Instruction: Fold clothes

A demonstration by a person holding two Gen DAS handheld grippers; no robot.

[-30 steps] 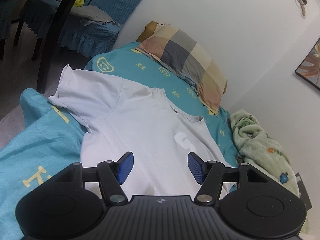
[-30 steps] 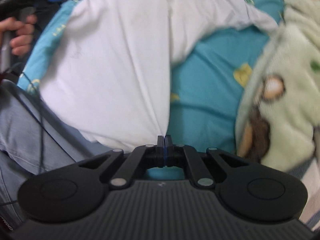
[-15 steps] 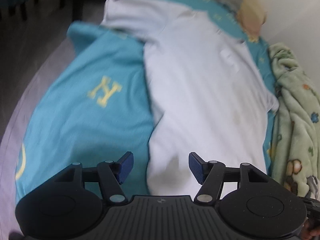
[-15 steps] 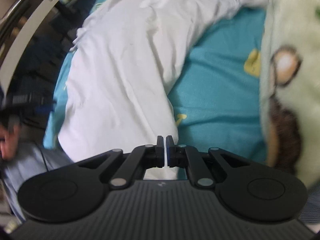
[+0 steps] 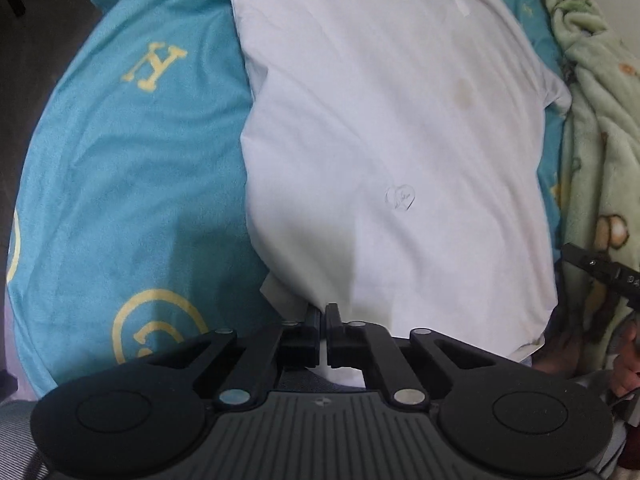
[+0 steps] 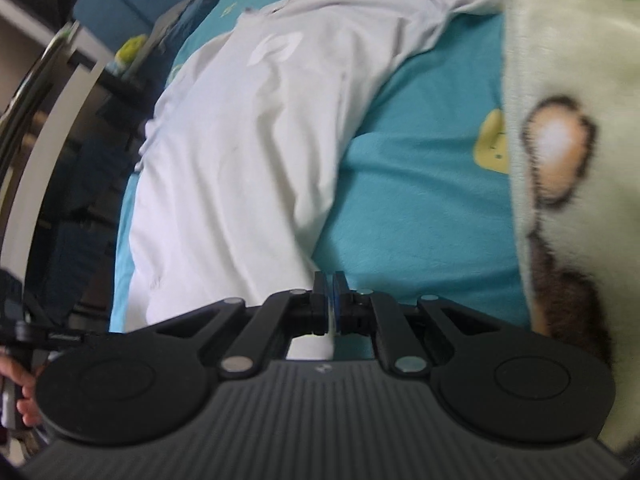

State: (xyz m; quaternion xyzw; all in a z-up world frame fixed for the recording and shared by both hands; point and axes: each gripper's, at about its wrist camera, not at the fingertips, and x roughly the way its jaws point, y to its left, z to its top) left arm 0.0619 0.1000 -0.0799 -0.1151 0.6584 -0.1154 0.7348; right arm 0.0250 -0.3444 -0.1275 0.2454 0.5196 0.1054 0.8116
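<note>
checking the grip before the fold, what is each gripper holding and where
Both hold the white t-shirt by its near hem: left gripper toward the left corner, right gripper at the right corner.

Your shirt (image 5: pixel 392 140) collar is cut off by the top edge in the left view, and its near hem is hidden behind the left gripper (image 5: pixel 323 320). Right view is blurred, so the blanket (image 6: pixel 568 128) print stays unclear. Your hand (image 6: pixel 18 396) is cut off by the left edge.
</note>
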